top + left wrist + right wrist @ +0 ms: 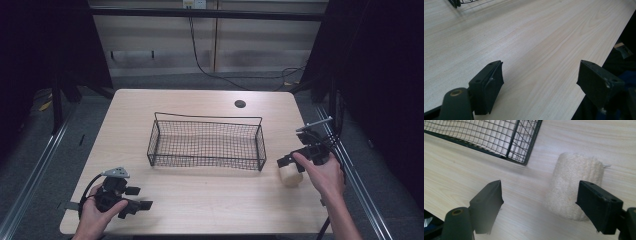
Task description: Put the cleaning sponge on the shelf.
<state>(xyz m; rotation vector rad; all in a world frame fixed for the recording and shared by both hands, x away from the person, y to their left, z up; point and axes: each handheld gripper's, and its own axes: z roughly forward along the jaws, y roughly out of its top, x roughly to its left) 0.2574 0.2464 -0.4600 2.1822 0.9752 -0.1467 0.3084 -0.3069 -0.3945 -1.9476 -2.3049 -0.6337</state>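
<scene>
And there's the pale loofah roll [574, 187], a stubby cream cylinder lying on the wooden table [200, 195] just off the right end of the black wire basket [207, 142], near it but not touching! In the right gripper view it sits between the two black jaws, well toward the right-hand one, whose pad overlaps its lower edge in the picture; whether that pad actually touches it, I cannot tell. The right gripper [292, 162] is spread wide, nothing clamped, with the person's right hand [325, 175] behind it at the table's right side, and from above the roll peeks out just below the gripper's nose. Over at the near left corner, the left gripper [139, 198] rests low over bare wood in the left hand [95, 212], jaws parted wide and unloaded, well apart from the roll, with the basket's corner far up the table.
</scene>
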